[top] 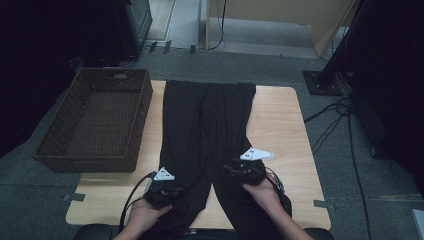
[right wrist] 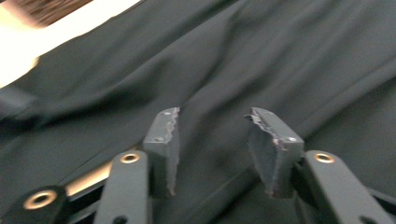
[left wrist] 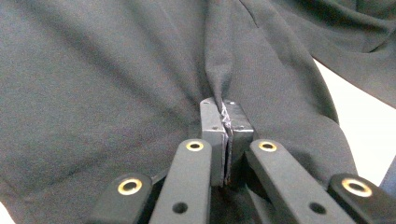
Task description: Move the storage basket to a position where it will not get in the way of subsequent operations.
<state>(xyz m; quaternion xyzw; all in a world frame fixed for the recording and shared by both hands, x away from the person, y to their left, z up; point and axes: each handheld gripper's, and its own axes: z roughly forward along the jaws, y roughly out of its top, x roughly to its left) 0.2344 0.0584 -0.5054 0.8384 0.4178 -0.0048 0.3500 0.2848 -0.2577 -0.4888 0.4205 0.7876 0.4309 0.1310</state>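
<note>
High view: black trousers (top: 207, 130) lie flat along a wooden counter (top: 280, 120), legs toward the person. An empty brown wicker basket (top: 95, 120) sits at the counter's left edge. The left gripper (top: 162, 192) rests on the left leg, the right gripper (top: 245, 172) on the right leg.

Left gripper view: its fingers (left wrist: 212, 140) are closed, pinching a fold of the trousers (left wrist: 93, 84).

Right gripper view: its fingers (right wrist: 163, 140) stand apart above the cloth (right wrist: 280, 60), gripping nothing.
</note>
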